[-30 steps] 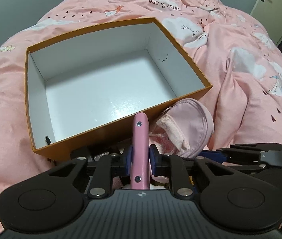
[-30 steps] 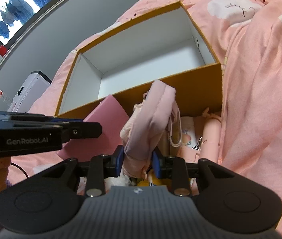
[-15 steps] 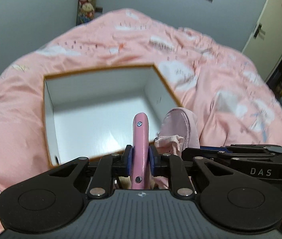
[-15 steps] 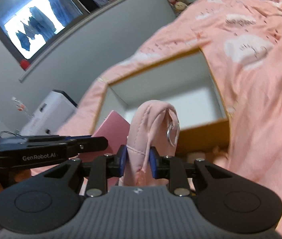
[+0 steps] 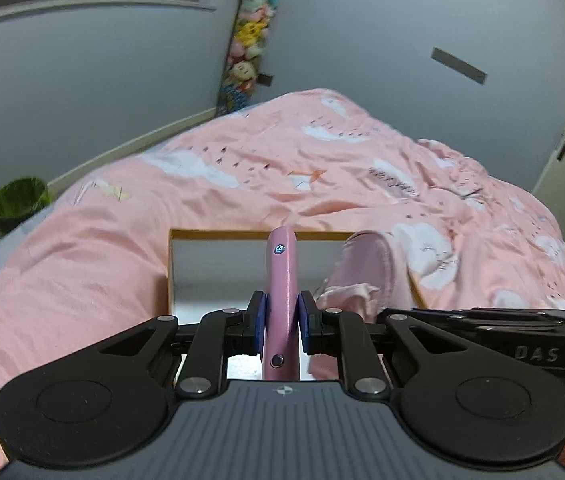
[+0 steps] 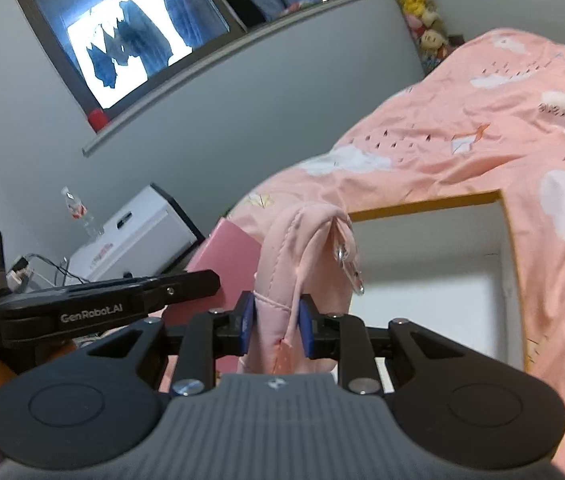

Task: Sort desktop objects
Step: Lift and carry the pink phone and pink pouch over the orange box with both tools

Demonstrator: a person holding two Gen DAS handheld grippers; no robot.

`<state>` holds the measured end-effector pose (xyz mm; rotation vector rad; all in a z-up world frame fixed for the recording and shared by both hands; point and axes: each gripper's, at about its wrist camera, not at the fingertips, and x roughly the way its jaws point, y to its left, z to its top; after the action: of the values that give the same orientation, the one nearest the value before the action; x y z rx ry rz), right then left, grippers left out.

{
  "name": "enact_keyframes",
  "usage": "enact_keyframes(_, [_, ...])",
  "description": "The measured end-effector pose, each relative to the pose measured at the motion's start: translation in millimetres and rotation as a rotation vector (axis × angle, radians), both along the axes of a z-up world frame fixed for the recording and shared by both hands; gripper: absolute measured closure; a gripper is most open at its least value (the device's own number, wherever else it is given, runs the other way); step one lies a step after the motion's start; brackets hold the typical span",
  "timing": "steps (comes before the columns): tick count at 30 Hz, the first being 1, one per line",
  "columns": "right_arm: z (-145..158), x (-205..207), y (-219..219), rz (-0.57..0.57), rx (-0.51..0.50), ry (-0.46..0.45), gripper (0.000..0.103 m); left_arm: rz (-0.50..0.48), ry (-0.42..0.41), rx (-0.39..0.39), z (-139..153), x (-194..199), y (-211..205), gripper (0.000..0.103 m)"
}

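1. My left gripper (image 5: 281,322) is clamped nearly closed on the flat pink case (image 5: 281,280), edge-on and upright.
2. My right gripper (image 6: 275,326), after narrowing slightly, pinches the soft pink pouch (image 6: 302,264).
3. Both items are held up at the box's (image 6: 422,210) near side; its orange rim lies ahead, white interior open.
4. Pink duvet (image 5: 242,184) borders the box.

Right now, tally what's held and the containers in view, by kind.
Flat pink notebook-like item, clamped edge-on in the left gripper: 1
Soft pale pink fabric pouch with a metal ring, clamped in the right gripper: 1
Open orange cardboard box with white inside, on the pink quilt: 1
Total: 3
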<state>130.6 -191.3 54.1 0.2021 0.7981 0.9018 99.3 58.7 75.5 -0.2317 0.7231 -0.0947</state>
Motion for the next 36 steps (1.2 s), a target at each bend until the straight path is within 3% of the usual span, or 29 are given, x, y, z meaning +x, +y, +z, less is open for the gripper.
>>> enact_keyframes(8, [-65.4,40.3,40.5,0.061,-0.07,0.194,0.078,0.065,0.134,-0.002,-63.8,24.5,12.7,0.084])
enact_keyframes(12, [-85.0,46.7,51.7,0.077,-0.067,0.246,0.078,0.091,0.19,0.041,-83.1,27.8,14.0,0.084])
enact_keyframes(22, [-117.4,51.2,74.8,0.108,-0.09,0.293,0.078,0.12,0.249,0.096,-99.9,33.0,11.0,0.084])
enact_keyframes(29, [-125.8,51.1,76.3,0.118,-0.077,0.318,0.078,0.089,0.31,0.133,-106.4,37.6,11.9,0.084])
enact_keyframes(36, [-125.5,48.3,78.5,0.118,-0.077,0.302,0.078,0.073,0.311,0.086,-103.2,32.8,21.4,0.083])
